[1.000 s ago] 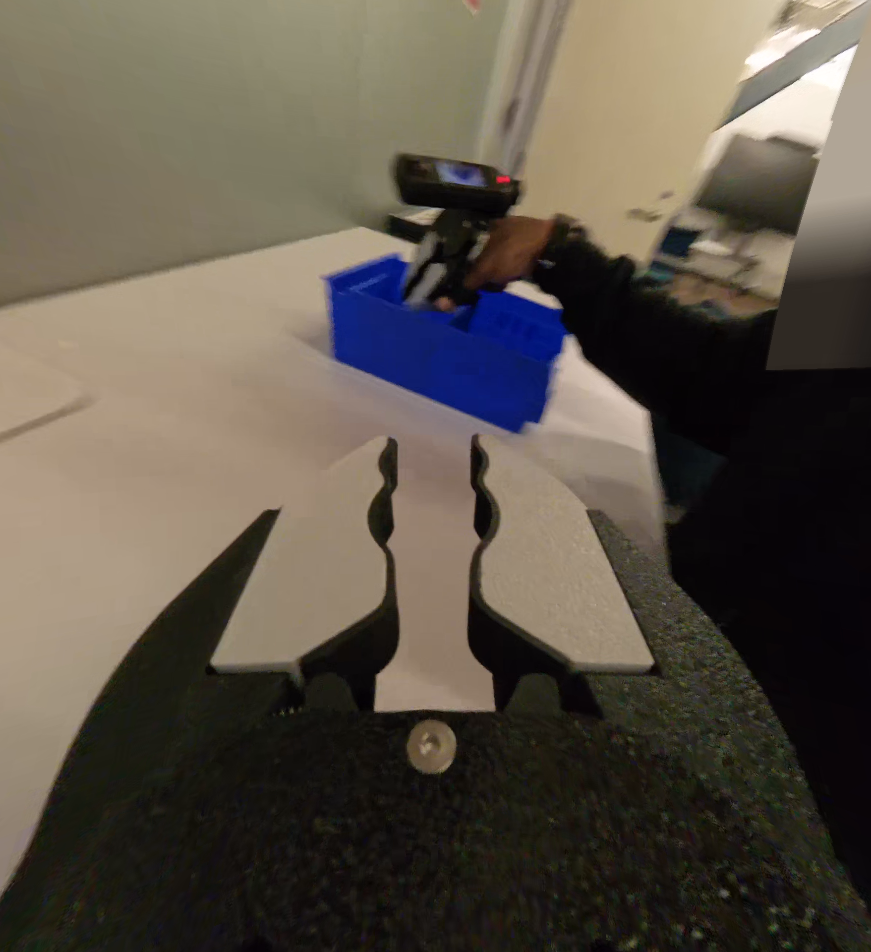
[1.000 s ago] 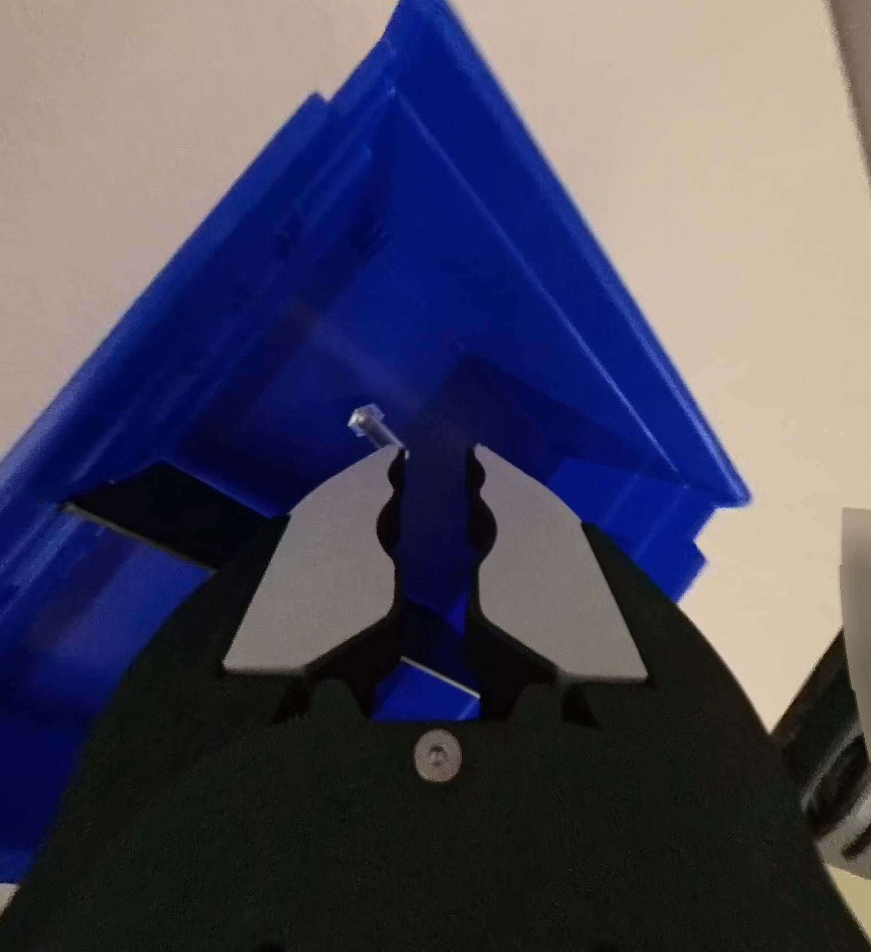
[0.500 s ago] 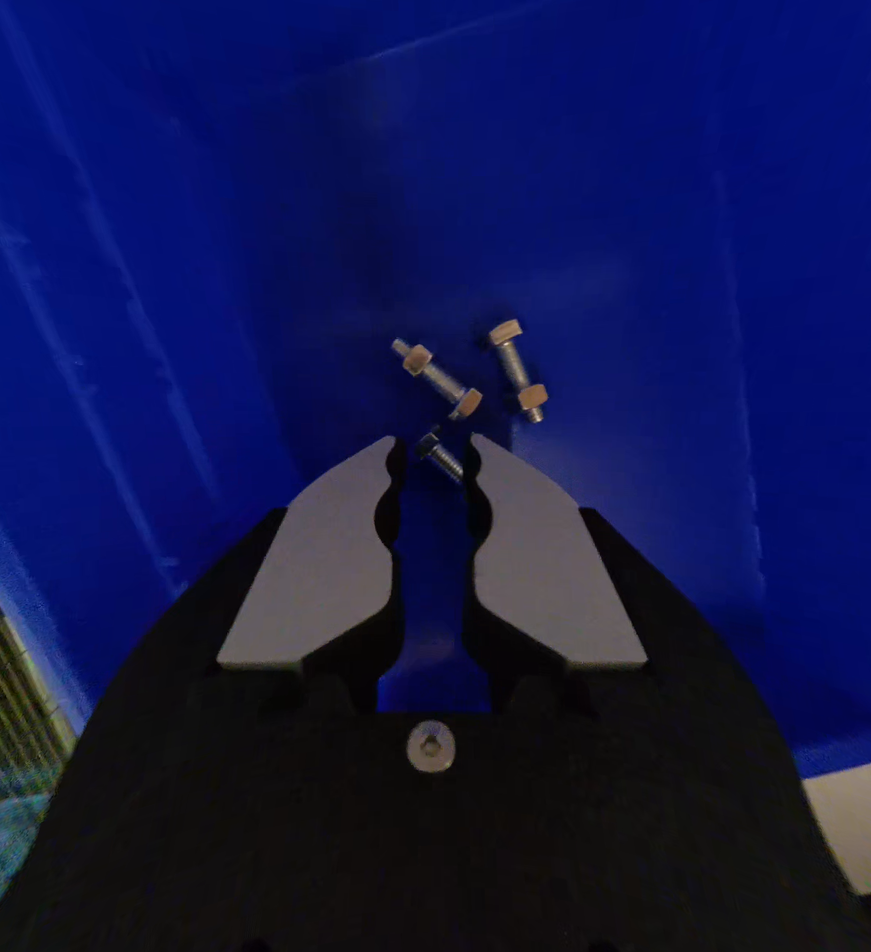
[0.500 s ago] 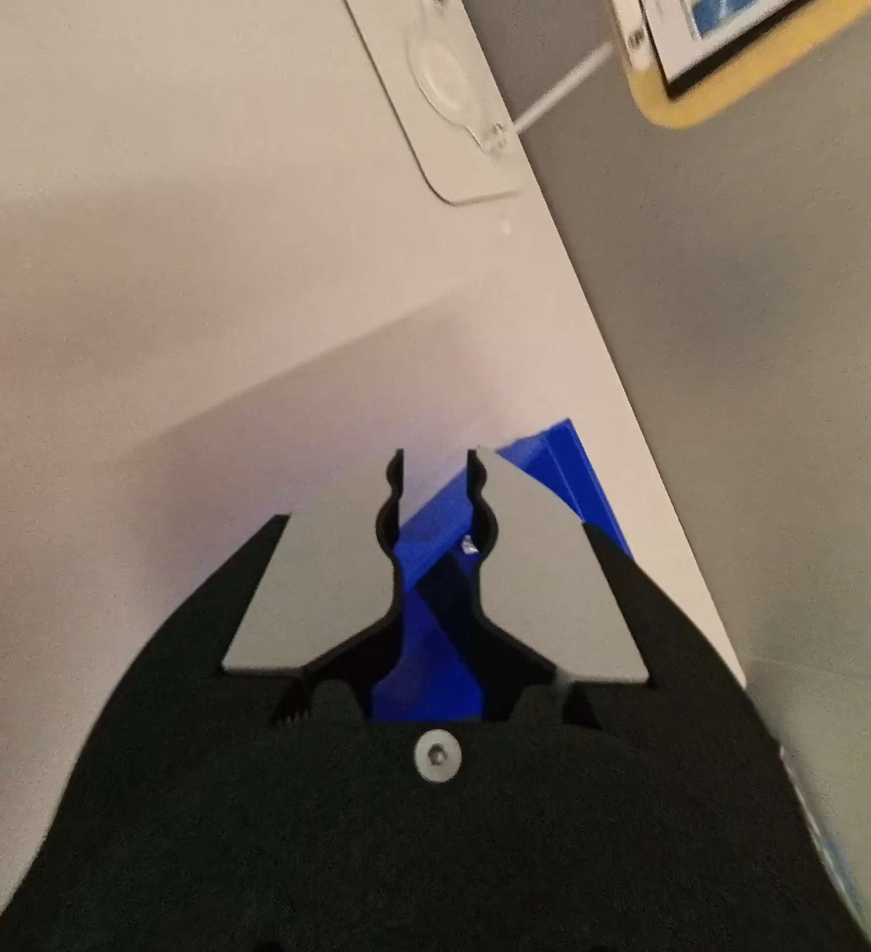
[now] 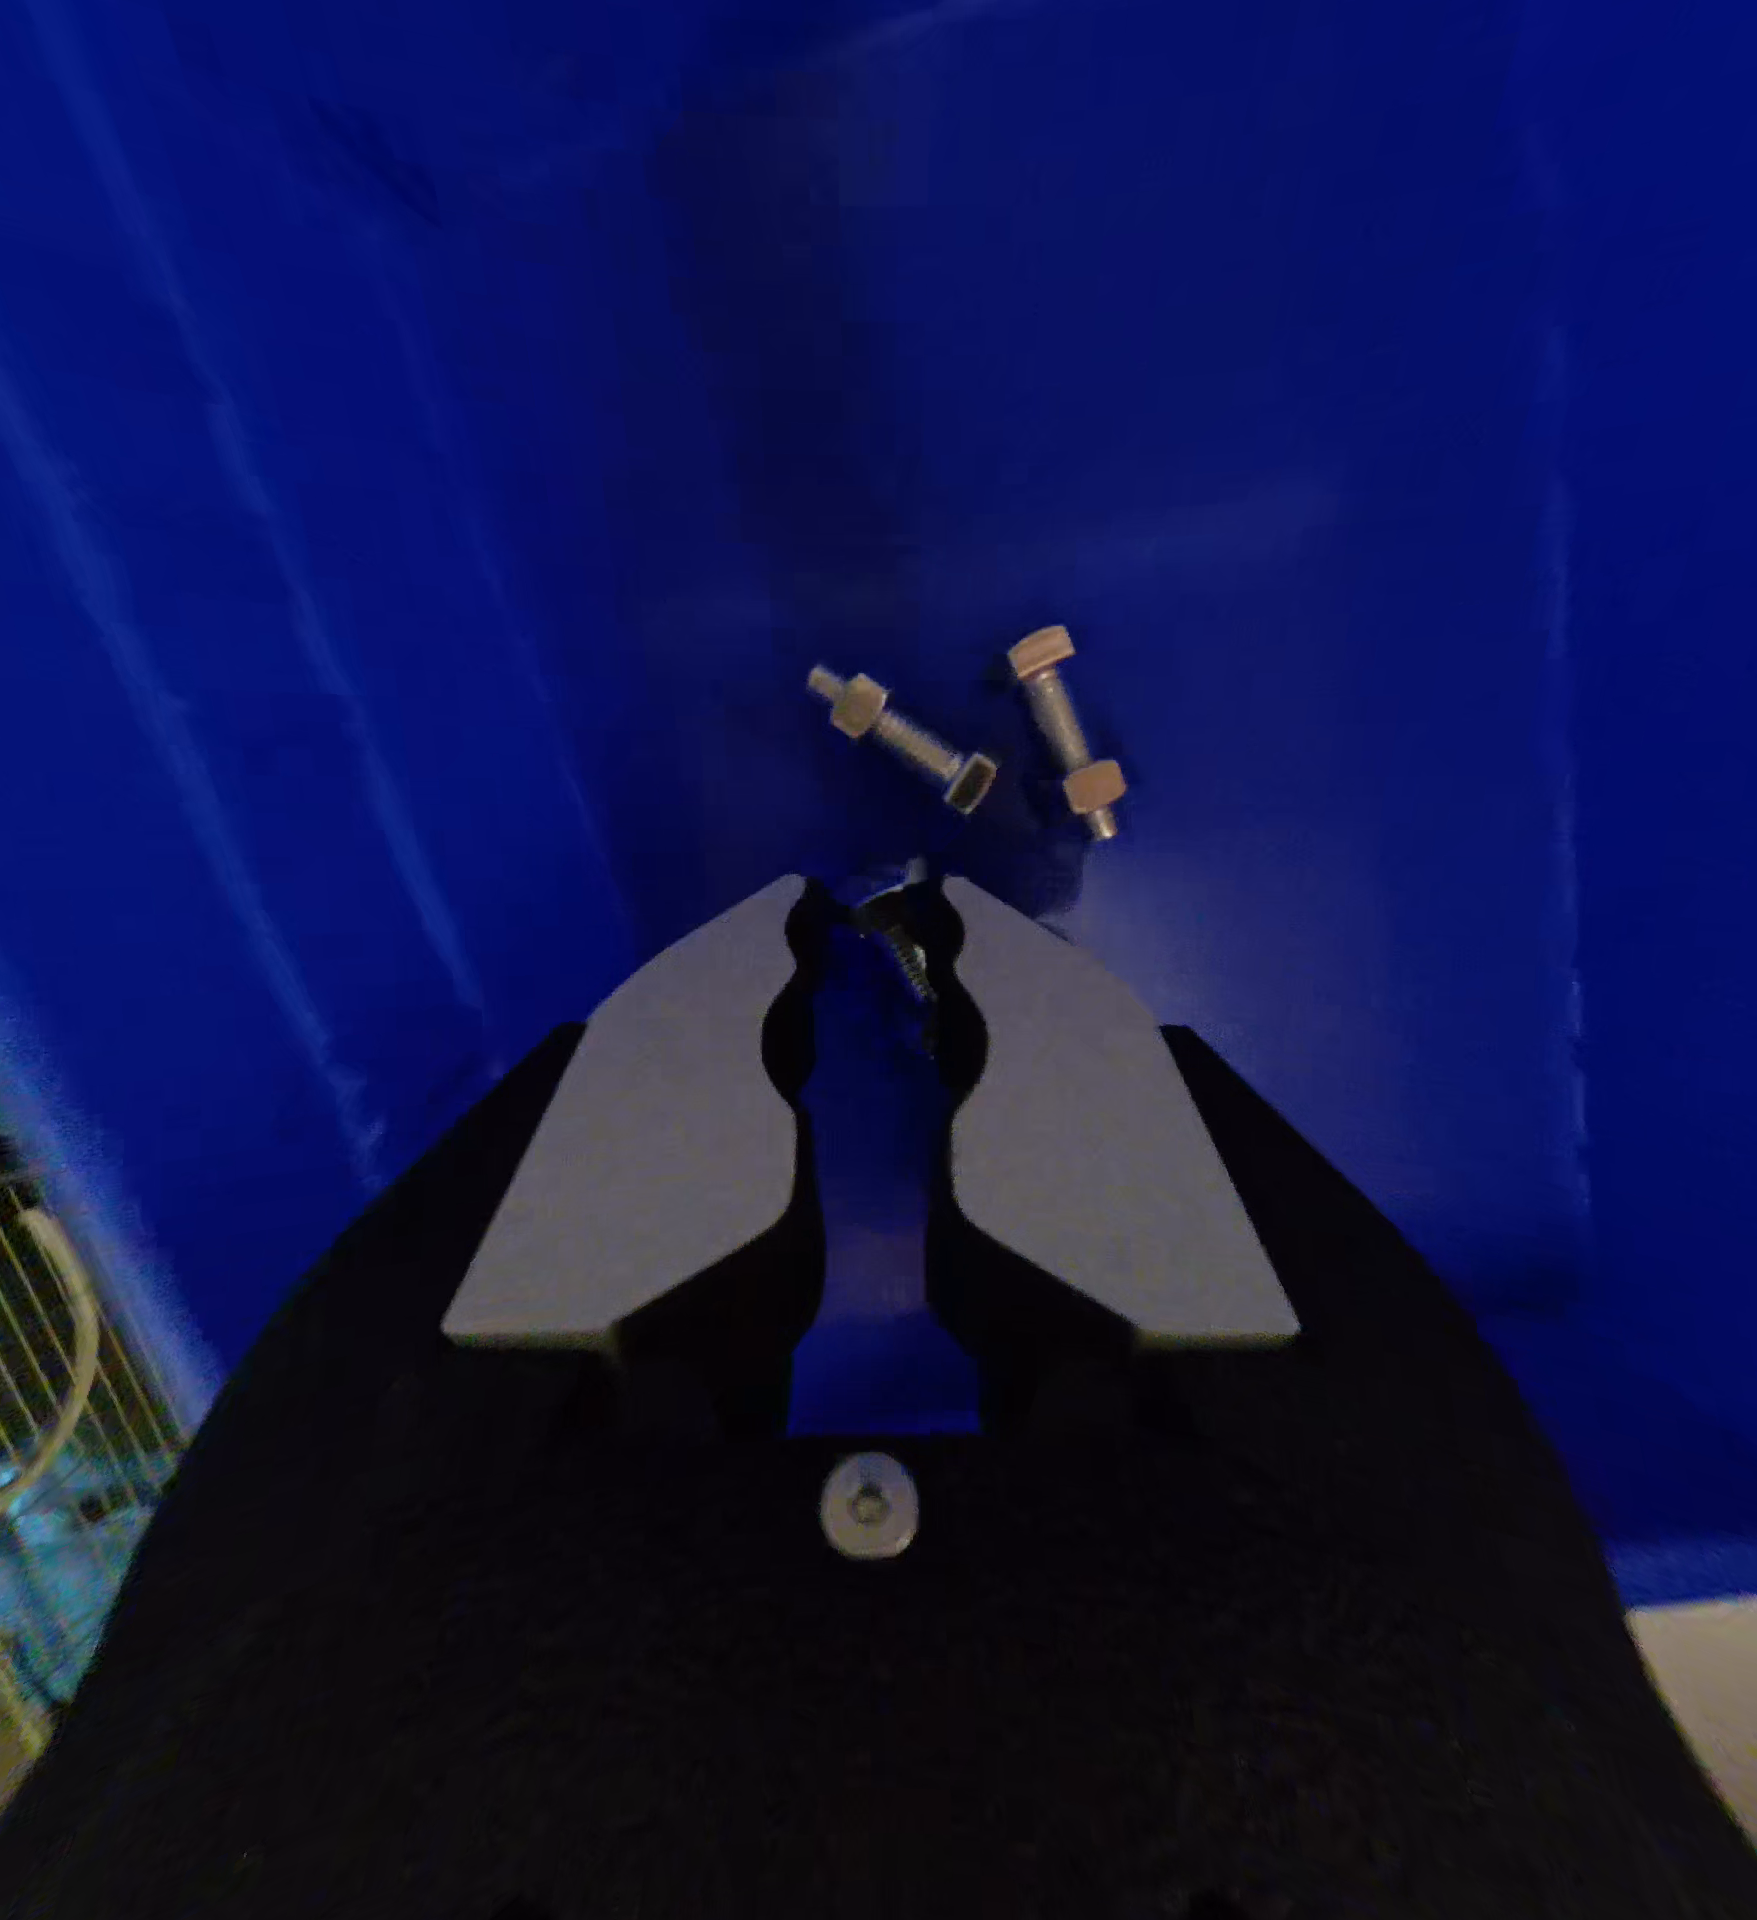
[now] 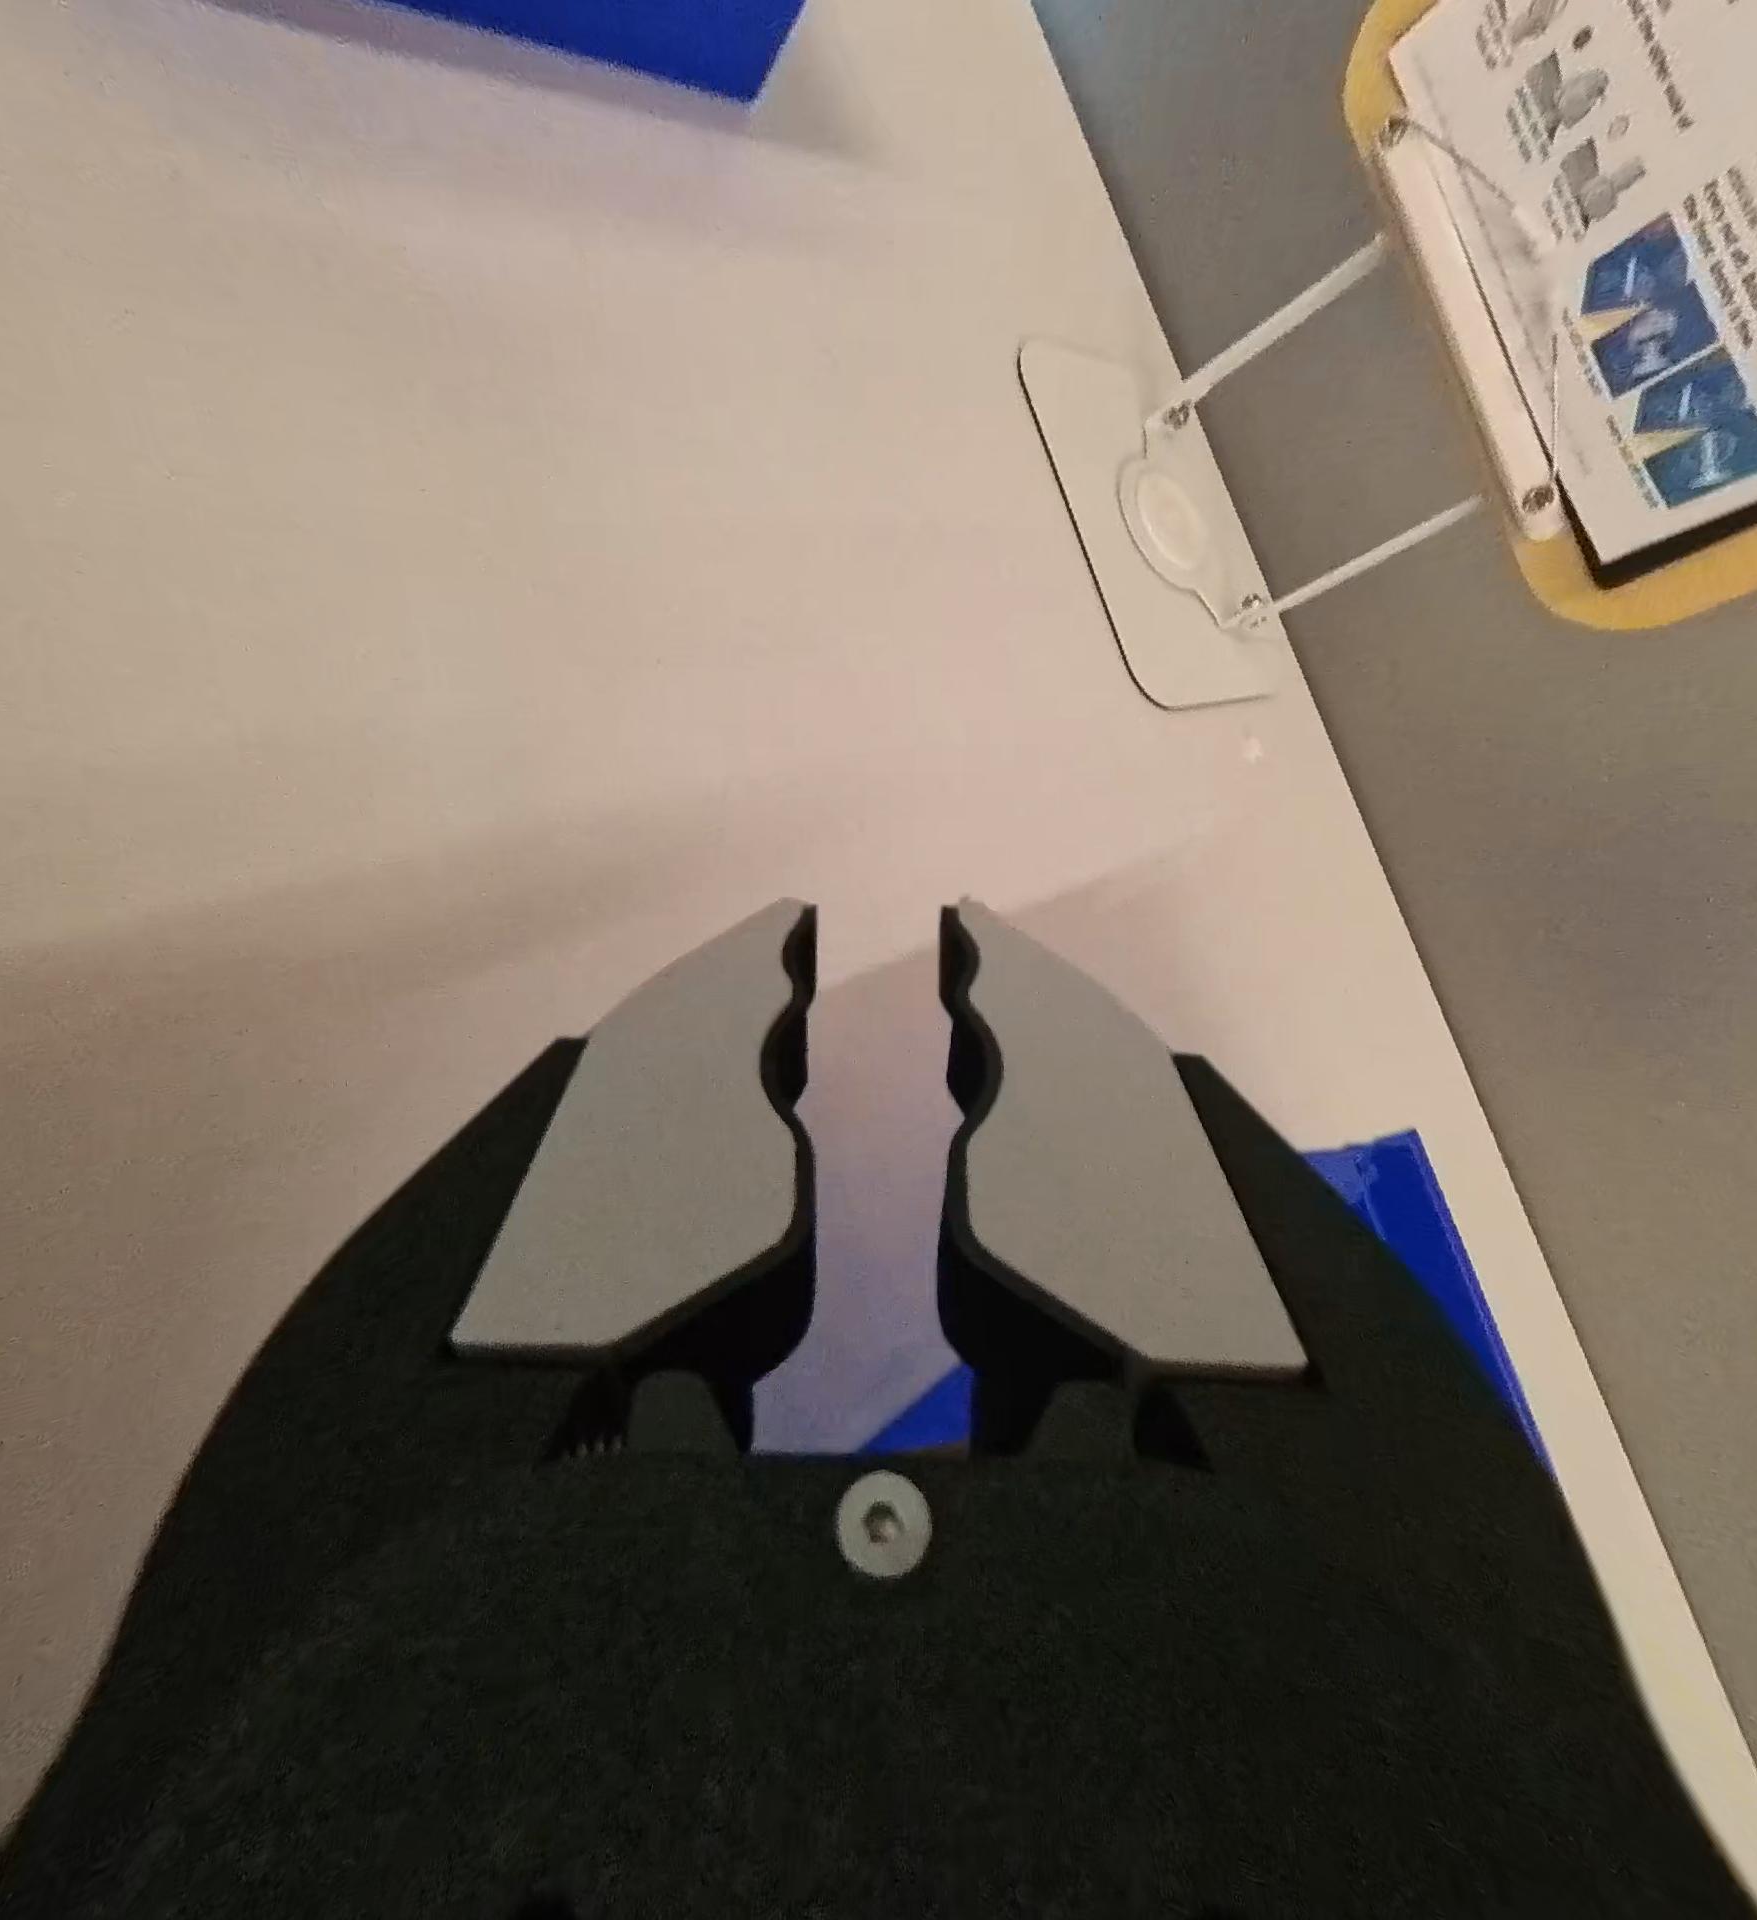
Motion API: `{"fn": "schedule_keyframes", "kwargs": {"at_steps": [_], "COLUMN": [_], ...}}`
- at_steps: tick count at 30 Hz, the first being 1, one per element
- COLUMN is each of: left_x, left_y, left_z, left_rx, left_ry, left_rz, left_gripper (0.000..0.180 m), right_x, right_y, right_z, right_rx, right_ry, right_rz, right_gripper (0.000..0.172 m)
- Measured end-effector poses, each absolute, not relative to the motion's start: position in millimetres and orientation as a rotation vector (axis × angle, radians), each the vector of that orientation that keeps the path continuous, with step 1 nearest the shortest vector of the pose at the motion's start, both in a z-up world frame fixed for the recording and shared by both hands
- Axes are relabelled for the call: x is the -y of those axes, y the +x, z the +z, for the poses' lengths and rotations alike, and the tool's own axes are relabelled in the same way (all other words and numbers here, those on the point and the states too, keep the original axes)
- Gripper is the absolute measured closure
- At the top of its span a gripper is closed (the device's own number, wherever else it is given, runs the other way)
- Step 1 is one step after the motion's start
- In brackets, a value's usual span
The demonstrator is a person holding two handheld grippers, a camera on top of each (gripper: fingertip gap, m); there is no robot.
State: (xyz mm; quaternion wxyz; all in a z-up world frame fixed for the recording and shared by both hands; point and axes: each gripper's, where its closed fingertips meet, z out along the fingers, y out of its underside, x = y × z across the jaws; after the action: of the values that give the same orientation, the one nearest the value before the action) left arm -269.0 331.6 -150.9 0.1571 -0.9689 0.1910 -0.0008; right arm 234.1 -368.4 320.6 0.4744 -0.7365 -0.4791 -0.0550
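Observation:
In the left wrist view I look down into a blue bin (image 5: 334, 520). Two grey bolts with nuts, one (image 5: 900, 740) and another (image 5: 1066, 732), lie on its floor just beyond my fingertips. My left gripper (image 5: 874, 894) is low in the bin with a third bolt (image 5: 900, 935) lying slantwise between its tips. The bolt's shaft rests against the right finger (image 5: 1061, 1091), and blue shows between it and the left finger, so the jaws stand open around it. My right gripper (image 6: 876, 920) is open and empty above the white table (image 6: 438, 520).
A blue bin's corner (image 6: 1414, 1236) shows under my right gripper, and a blue edge (image 6: 583, 31) shows at the top. A white stand base (image 6: 1144, 540) with a yellow-rimmed card (image 6: 1632, 312) sits at the table's right edge. A wire rack (image 5: 1, 1351) is left of the bin. One gripper's finger ends stand about 100 cm off the other's.
My left gripper went from above the table down into the blue bin, and its jaws narrowed around a bolt. My right gripper left the bin and swung out over the table.

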Motion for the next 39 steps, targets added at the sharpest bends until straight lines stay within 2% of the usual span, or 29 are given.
{"fn": "schedule_keyframes", "kwargs": {"at_steps": [3, 8, 10, 15, 24, 30, 35, 39], "left_x": [-329.0, -302.2, -284.9, -271.0, -256.8, -252.0, -246.6, -237.6], "left_y": [-249.6, -79.6, -21.1, 65.6, 97.7, 103.7, 106.4, 97.4], "left_z": [-96.2, 47.4, 71.7, 36.9, -5.4, -19.4, -28.6, -36.1], "left_rx": [-0.506, -0.591, -0.591, -0.591, -0.583, -0.637, -0.775, -0.979], "left_ry": [-2.542, -1.713, -1.427, -1.167, -1.067, -1.103, -1.155, -1.235], "left_rz": [-0.074, -0.935, -1.175, -1.418, -1.568, -1.552, -1.558, -1.579], "left_gripper": [0.162, 0.163, 0.163, 0.163, 0.163, 0.162, 0.162, 0.148], "right_x": [361.7, 338.3, 331.8, 308.5, 306.5, 303.9, 305.0, 303.2], "right_y": [214.9, 151.9, 123.9, 124.0, 133.3, 137.3, 142.0, 152.9], "right_z": [319.0, 337.6, 352.4, 361.7, 336.1, 329.0, 317.8, 303.8], "right_rx": [1.149, 0.998, 0.862, 0.478, 0.339, 0.307, 0.530, 0.791], "right_ry": [-1.751, -1.592, -1.544, -1.498, -1.500, -1.481, -1.513, -1.557], "right_rz": [-0.051, 0.328, 0.644, 1.183, 1.513, 1.514, 1.219, 0.868], "right_gripper": [0.149, 0.149, 0.146, 0.133, 0.137, 0.153, 0.153, 0.153]}}
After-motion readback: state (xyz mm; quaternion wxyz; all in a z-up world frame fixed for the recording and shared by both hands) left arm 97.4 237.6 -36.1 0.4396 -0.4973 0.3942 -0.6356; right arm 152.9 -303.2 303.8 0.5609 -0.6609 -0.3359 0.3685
